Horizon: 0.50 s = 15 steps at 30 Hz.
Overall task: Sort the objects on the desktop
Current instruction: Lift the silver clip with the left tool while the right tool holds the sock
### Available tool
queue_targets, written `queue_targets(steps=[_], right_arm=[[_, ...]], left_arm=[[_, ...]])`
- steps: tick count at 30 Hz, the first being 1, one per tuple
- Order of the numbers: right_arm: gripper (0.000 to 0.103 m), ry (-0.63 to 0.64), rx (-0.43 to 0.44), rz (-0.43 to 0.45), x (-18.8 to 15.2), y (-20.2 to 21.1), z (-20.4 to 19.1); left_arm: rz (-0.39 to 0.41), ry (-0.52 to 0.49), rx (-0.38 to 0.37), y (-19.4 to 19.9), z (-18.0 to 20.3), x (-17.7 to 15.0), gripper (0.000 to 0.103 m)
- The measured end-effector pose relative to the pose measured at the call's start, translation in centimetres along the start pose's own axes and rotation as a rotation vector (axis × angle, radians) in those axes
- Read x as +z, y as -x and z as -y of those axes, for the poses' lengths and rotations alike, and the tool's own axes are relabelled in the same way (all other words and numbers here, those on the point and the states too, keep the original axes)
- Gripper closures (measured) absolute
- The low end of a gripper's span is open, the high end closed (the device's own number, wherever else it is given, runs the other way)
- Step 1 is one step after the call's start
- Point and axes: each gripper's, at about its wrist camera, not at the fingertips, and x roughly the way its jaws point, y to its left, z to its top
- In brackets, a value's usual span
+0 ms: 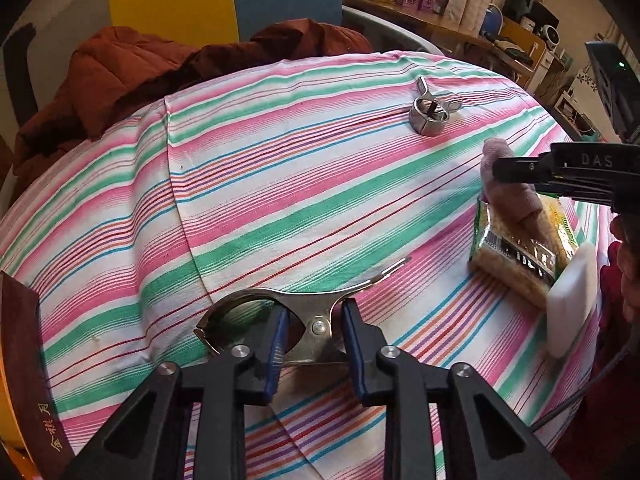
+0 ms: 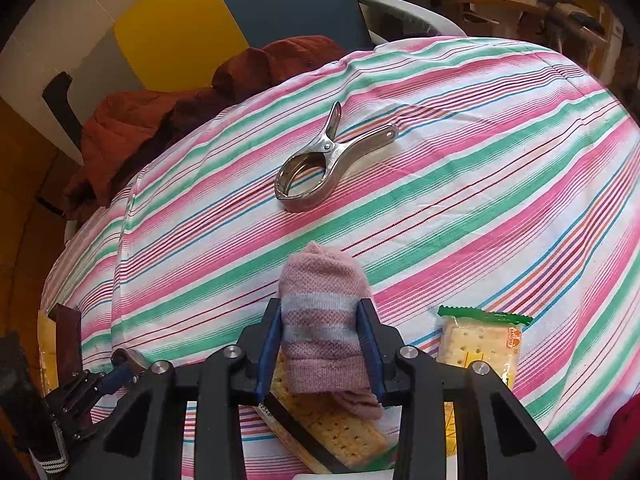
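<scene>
Right wrist, claw (image 2: 320, 344) gripping sock (image 2: 324, 320)

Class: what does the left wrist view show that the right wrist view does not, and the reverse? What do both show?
Only the left wrist view: the near clamp gripped by the left gripper, close up. Only the right wrist view: the sock's grey bands between the right gripper's pads, and a green-edged cracker packet in plain sight. Both: the striped cloth, the far clamp, the sock, the right gripper.

Striped tablecloth (image 1: 280, 184), rust jacket (image 1: 120, 72) on chair, cluttered shelf (image 1: 440, 16).
</scene>
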Motion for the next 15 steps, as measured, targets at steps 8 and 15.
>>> queue_targets(steps=[8,15], right_arm=[[0.066,0.001,0.018,0.007,0.0,0.1,-0.2],[0.07,0.016,0.033,0.008,0.0,0.1,-0.5]], left_arm=[[0.022,0.036,-0.019,1.1,-0.9,-0.9,0.085],[0.047,0.046,-0.012,2.3,-1.8,-1.7,0.087]])
